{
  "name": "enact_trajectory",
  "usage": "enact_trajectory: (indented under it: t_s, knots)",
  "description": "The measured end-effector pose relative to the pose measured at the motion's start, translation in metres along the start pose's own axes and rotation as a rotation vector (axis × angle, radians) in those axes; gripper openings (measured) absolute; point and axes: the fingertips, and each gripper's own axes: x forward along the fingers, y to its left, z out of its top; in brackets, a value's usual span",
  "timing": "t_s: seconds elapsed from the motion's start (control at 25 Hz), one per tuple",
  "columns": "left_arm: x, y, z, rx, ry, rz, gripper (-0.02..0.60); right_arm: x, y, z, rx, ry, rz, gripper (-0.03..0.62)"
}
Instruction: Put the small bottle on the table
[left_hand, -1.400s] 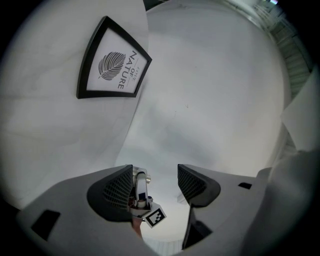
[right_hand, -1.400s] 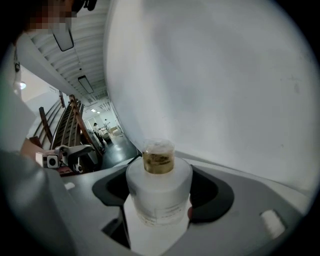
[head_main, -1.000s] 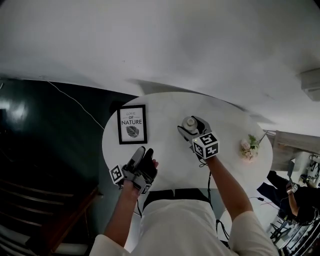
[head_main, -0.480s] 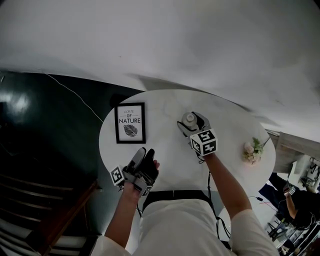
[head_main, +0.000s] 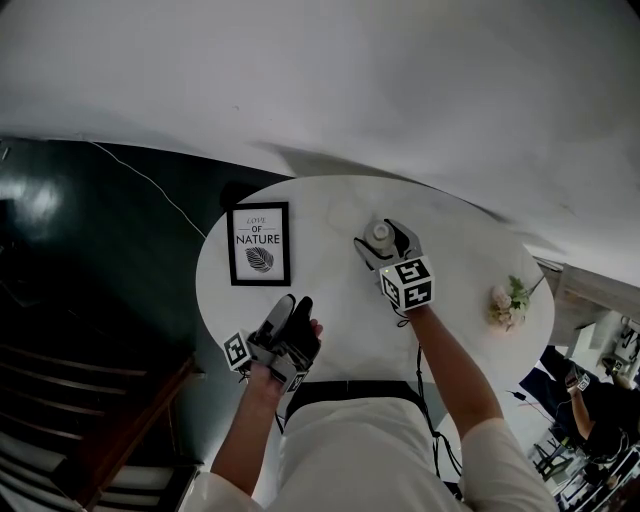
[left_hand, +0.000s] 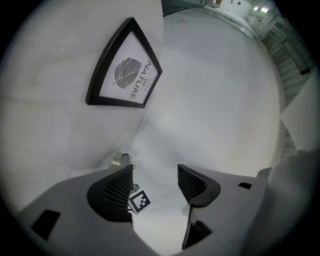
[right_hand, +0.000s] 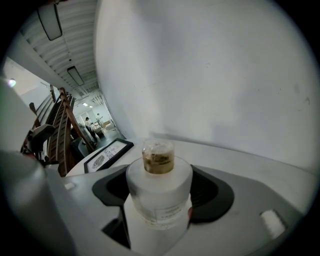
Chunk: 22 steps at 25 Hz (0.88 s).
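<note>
The bottle (right_hand: 159, 200) stands upright, clamped in the right claw (head_main: 386, 246) above the surface (head_main: 330, 205). It's held vertical, I'd say, to land flat; base contact unclear. The left claw (left_hand: 155, 184) gapes empty near the edge, out of the way.

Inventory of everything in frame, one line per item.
table: 1, white, round, under both claws
framed print: 1, black frame, lying on the table's left part
small bottle: 1, frosted white, between the right claw's jaws
flowers: 1 small bunch, pink and white, at the table's right edge
left claw: 1, grey, open and empty, over the table's near edge
right claw: 1, grey, shut on the small bottle
</note>
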Motion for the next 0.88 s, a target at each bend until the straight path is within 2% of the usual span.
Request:
enact_trajectory:
  t_s: [0.44, 0.88]
  knots:
    - [-0.007, -0.001, -0.006, 0.005, -0.005, 0.001, 0.265, -0.005, 0.009, -0.011, -0.114, -0.005, -0.062, 0.348]
    - [-0.013, -0.016, -0.025, 0.021, 0.004, -0.009, 0.265, -0.016, 0.019, -0.018, -0.180, 0.008, -0.084, 0.350]
